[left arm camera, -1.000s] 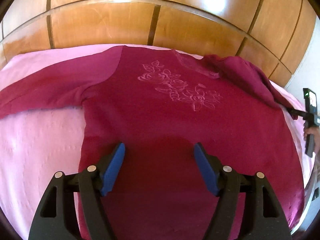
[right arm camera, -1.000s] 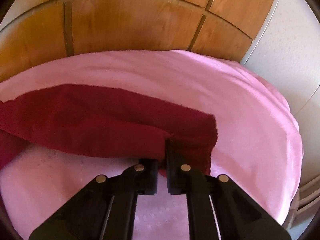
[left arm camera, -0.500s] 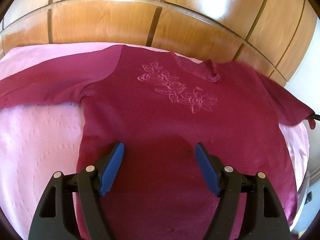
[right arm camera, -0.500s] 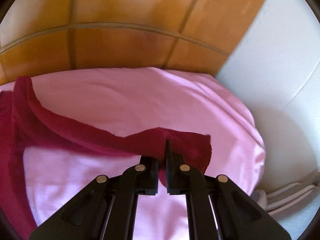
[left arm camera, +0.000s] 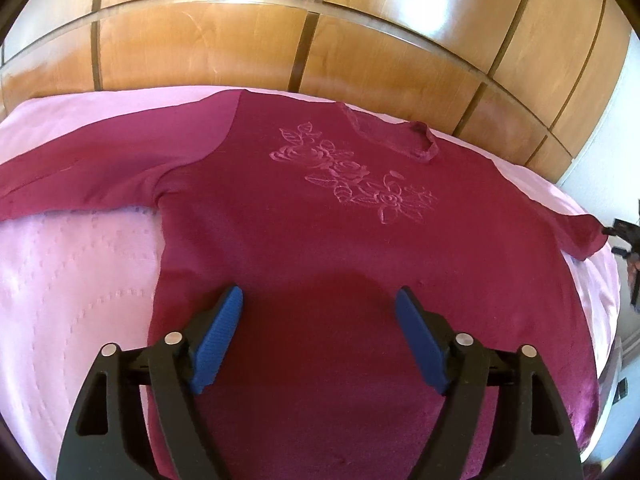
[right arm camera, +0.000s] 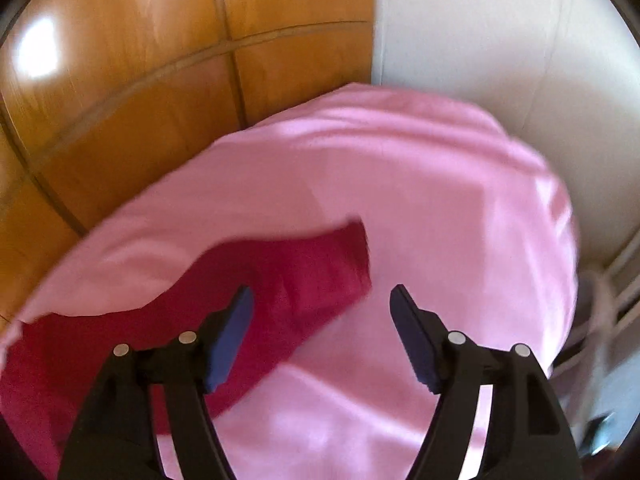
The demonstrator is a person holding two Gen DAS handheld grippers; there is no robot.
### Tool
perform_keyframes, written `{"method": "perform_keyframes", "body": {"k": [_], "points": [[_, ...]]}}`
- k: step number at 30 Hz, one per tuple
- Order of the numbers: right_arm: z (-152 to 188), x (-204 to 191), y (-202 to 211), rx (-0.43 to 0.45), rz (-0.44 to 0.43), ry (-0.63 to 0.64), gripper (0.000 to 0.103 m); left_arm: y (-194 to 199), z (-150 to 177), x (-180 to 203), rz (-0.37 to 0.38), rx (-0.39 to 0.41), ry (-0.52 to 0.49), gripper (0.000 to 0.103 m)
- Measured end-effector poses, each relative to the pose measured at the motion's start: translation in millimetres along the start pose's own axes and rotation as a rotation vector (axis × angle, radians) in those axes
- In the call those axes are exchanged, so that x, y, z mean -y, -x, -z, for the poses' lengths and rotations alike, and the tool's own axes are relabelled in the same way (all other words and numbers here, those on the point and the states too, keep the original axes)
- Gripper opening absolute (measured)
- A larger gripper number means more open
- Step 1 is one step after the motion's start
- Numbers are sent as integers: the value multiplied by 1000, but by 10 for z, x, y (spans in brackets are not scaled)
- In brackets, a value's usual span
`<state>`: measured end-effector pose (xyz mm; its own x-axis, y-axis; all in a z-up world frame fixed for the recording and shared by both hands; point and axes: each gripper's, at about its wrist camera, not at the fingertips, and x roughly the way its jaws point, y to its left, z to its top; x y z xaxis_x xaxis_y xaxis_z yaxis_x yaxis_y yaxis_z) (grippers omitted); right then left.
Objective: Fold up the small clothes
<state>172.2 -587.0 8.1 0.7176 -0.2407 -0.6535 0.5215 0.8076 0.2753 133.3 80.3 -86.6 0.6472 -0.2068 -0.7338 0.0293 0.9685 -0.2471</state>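
Note:
A dark red long-sleeved top [left arm camera: 320,248] with an embossed flower pattern [left arm camera: 352,176] lies spread flat, front up, on a pink bed cover [left arm camera: 72,288]. My left gripper [left arm camera: 318,300] is open and empty, hovering over the top's lower body. My right gripper [right arm camera: 322,296] is open and empty just above the end of the right sleeve [right arm camera: 296,276], which lies on the cover. In the left wrist view the right gripper [left arm camera: 624,236] shows at the far right, beside the sleeve cuff [left arm camera: 588,236].
A glossy wooden headboard [left arm camera: 304,40] runs along the far side of the bed. A white wall [right arm camera: 500,40] and pale cables or rails [right arm camera: 612,280] stand at the bed's right edge.
My right gripper pulled the right sleeve outward to the right, laid it flat and opened, letting it go. The left gripper stayed open over the top.

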Motion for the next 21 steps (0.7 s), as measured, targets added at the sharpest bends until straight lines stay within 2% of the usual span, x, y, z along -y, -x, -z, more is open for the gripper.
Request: {"method": "perform_keyframes", "body": {"k": [3,4,7,9,11,15,19,21], "points": [[340,227,-21,-62,-219,-160,57,-8,-3,24,-7,-4,-13,80],[422,233,-50,-79,-270,-191,50,-9,-2,25,-8,-6,-15,80],[583,123,-264,-137,-394,-218,45,-3,-1,36,-16,-7,-19,80],[620,-68,-439,-148,-418,-225,45,1,3,47,-22,-8,-23,80],[599,-98,-489,-137,-413,-237,46,2,0,49,-26,-8,-27,80],[461,-41,-693,-86,-418,-366,46,8,4,49,-28,-8,-28,81],[314,48,-744,-52,-449,-454,58,1,4,52,-27,-10,-35,83],[276,55,-739,-52,-455,-461,59,-7,5,69,-32,-13,-43,84]]}}
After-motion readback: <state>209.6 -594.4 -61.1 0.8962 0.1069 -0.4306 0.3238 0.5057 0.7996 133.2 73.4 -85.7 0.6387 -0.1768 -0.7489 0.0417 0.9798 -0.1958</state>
